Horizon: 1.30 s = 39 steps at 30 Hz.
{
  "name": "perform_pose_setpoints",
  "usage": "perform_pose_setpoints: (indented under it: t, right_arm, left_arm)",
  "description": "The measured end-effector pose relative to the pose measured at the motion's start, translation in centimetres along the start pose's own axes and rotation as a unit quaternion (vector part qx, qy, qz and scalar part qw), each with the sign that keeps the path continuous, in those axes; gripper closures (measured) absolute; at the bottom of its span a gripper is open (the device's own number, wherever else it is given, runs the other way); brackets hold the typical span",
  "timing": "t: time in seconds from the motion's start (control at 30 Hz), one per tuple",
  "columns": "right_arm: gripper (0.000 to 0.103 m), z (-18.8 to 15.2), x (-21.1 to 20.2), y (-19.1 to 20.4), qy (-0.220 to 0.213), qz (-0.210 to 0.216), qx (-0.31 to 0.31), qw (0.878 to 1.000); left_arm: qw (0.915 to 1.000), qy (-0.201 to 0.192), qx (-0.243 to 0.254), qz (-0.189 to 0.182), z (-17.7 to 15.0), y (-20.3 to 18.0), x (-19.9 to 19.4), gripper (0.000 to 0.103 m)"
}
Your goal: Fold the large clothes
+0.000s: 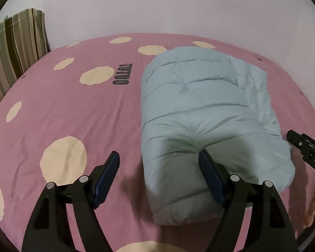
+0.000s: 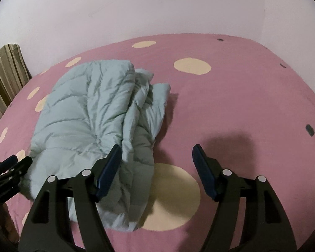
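A light blue puffer jacket (image 1: 205, 113) lies folded into a thick bundle on the pink bed; it also shows in the right wrist view (image 2: 90, 126). My left gripper (image 1: 158, 159) is open and empty, above the bundle's near left edge. My right gripper (image 2: 155, 153) is open and empty, over the bundle's near right edge and a cream dot. The right gripper also shows at the right edge of the left wrist view (image 1: 304, 149). The left gripper shows at the left edge of the right wrist view (image 2: 10, 168).
The pink bedsheet (image 1: 63, 109) with cream dots and dark lettering covers the bed. A striped cushion (image 1: 14, 48) leans at the far left against the pale wall (image 1: 157, 6). The bed's right part (image 2: 241, 105) is bare sheet.
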State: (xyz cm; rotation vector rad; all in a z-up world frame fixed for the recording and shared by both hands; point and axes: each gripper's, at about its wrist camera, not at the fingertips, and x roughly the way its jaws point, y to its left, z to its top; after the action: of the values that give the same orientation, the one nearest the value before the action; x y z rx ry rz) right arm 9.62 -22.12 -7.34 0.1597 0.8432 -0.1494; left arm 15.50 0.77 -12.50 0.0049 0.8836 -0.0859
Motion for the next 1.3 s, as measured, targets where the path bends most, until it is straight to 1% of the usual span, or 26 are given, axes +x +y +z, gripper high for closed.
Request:
perform_pose_setpoints:
  t: [0.13,0.3,0.63,0.9,1.17,1.3]
  right_arm:
    - [0.032,-0.3,-2.1,0.7,-0.015,0.007,-0.009,1.0]
    - [0.026,-0.8,-4.6,2.3,-0.037,0.016,-0.028,0.999]
    - [0.022,-1.7,-8.6,4.7,-0.067,0.037,-0.054,0.996]
    - [0.017,-2.3,-12.2,5.4,-0.097,0.04,-0.058,0.993]
    - [0.017,-3.1,-13.1,5.6,-0.103,0.04,-0.062,0.992]
    - [0.016,-3.6,-13.5,5.5,-0.107,0.039,-0.063,0.992]
  left_arm:
    - [0.9997,-0.023,0.001,0.005,0.0,-0.2,-1.9,0.026]
    - [0.9986,-0.049,-0.004,0.018,-0.2,-0.3,-4.3,0.025]
    - [0.9951,-0.09,-0.016,0.038,-1.0,0.0,-9.0,0.022]
    - [0.9928,-0.111,-0.017,0.043,-2.0,-0.1,-12.0,0.021]
    - [0.9923,-0.116,-0.019,0.039,-3.1,-0.3,-13.3,0.02]
    - [0.9918,-0.119,-0.018,0.043,-3.5,-0.5,-13.8,0.02]
